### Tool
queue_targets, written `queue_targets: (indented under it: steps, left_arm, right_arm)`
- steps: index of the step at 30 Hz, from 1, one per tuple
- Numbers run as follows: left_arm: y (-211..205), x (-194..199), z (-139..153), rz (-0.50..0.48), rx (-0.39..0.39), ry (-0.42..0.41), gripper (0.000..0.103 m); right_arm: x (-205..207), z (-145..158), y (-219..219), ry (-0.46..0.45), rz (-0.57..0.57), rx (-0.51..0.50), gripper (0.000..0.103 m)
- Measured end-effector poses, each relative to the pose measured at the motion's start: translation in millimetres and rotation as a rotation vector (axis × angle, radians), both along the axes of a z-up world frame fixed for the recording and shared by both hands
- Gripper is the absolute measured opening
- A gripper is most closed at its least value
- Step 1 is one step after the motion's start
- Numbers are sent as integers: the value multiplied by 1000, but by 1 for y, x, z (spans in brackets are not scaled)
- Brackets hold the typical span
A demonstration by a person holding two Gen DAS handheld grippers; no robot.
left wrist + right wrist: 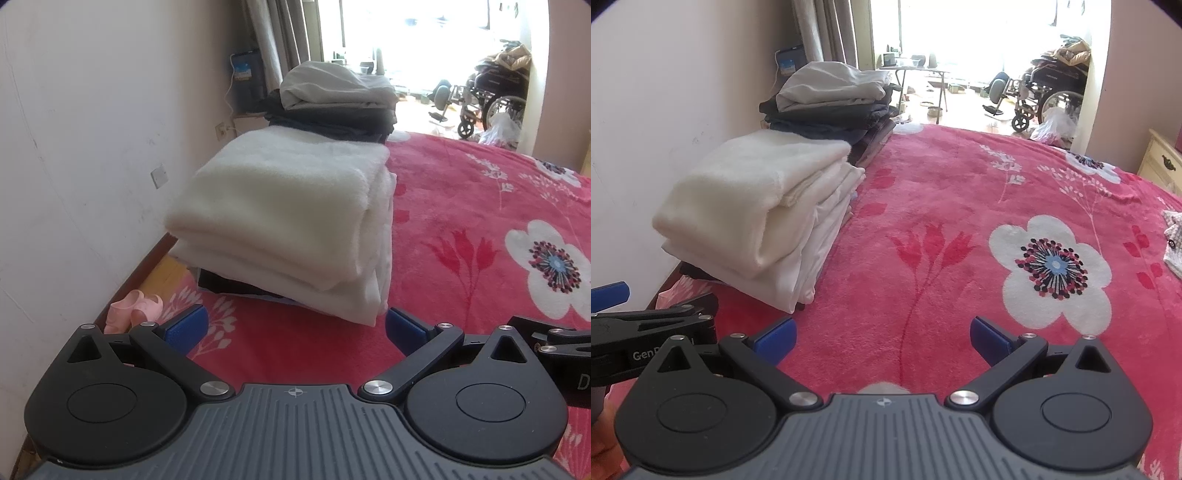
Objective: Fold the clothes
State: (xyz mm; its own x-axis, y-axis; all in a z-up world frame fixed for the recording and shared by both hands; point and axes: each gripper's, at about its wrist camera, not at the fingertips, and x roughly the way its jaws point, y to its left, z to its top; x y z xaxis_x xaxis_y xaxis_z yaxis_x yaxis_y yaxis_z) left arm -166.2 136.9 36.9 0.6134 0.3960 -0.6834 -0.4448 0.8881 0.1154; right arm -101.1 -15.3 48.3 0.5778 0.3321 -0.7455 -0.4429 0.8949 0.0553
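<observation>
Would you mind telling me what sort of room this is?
Most likely a home bedroom: a bed under a red floral blanket, folded clothes stacked by the wall, curtains beside a bright doorway.

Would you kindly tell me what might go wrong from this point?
1. The white folded stack sits at the bed's wall-side edge; a nudge from the open left gripper might tip it off.
2. The checked garment lies far right, nearly out of view of the open right gripper.

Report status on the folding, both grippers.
Left gripper open, empty. Right gripper open, empty. White folded stack done; checked garment waiting at right. Nothing in the way.
</observation>
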Motion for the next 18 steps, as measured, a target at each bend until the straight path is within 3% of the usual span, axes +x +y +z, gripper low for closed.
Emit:
queue_targets:
  steps: [18]
  left_arm:
    - [0, -1, 0, -8, 5, -1, 103]
  right_arm:
    - [-2, 1, 3, -5, 8, -4, 103]
